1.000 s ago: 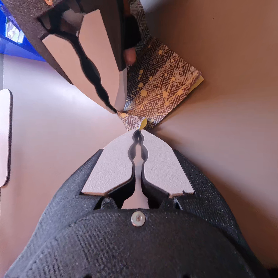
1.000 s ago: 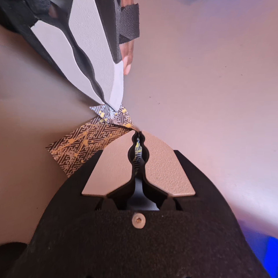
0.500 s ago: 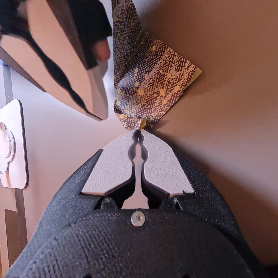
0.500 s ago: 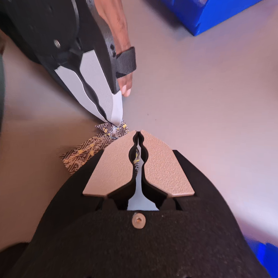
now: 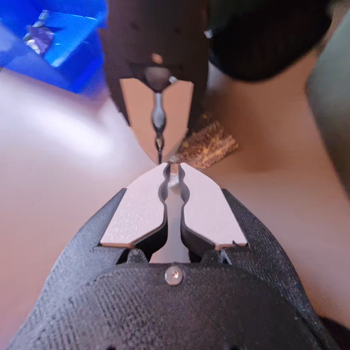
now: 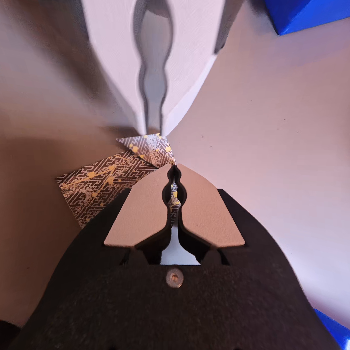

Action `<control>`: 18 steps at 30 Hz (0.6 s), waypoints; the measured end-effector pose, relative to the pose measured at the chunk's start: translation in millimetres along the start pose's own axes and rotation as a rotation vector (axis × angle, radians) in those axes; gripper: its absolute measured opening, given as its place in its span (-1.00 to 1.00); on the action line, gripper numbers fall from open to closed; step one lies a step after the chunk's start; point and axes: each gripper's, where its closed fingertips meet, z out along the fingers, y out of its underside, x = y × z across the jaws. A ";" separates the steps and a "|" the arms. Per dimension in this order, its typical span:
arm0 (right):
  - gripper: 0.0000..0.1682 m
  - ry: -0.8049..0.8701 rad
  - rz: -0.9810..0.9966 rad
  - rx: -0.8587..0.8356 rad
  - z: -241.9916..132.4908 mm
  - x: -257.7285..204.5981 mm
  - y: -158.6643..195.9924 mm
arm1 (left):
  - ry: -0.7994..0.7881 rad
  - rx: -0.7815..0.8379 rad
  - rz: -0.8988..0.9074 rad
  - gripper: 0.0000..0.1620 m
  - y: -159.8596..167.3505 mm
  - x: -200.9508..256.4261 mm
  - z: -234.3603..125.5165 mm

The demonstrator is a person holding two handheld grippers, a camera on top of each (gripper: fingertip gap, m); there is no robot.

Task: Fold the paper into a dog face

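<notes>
The dark patterned paper with gold flecks [image 6: 106, 183] lies folded on the table, with a small triangular flap [image 6: 149, 149] turned over at its near corner. It shows blurred in the left wrist view [image 5: 208, 147]. My right gripper [image 6: 174, 166] is shut, its tips down at the paper's corner beside the flap; paper shows under the gap between its fingers. My left gripper [image 5: 173, 166] faces it tip to tip, jaws a little apart, tips at the flap's edge. A pale bit of the flap shows between its fingers. Each gripper shows in the other's view: right [image 5: 160, 161], left [image 6: 153, 130].
A blue bin [image 5: 47, 47] stands at the back left, also in the right wrist view [image 6: 303, 15]. A person's dark-gloved hand [image 5: 265, 37] holds the right gripper, with a grey-green garment [image 5: 333, 132] at the right edge. The pale table [image 6: 265, 151] runs all around.
My left gripper has parted its jaws and let go of the paper corner. My right gripper lifted away, then came back down to the corner. The corner now lies as a flat triangular flap.
</notes>
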 end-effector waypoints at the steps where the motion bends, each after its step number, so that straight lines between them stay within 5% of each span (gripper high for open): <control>1: -1.00 -0.001 0.000 0.004 0.0 -0.1 0.1 | -0.021 0.037 -0.081 -1.00 -2.5 -9.7 -3.3; 8: -1.00 0.020 -0.021 0.013 -0.3 -0.3 0.0 | -0.076 -0.169 -0.044 -1.00 26.3 -16.5 28.9; 18: -1.00 0.015 -0.005 0.021 -1.1 -0.7 0.4 | -0.159 -0.216 0.025 -1.00 26.5 -15.3 28.9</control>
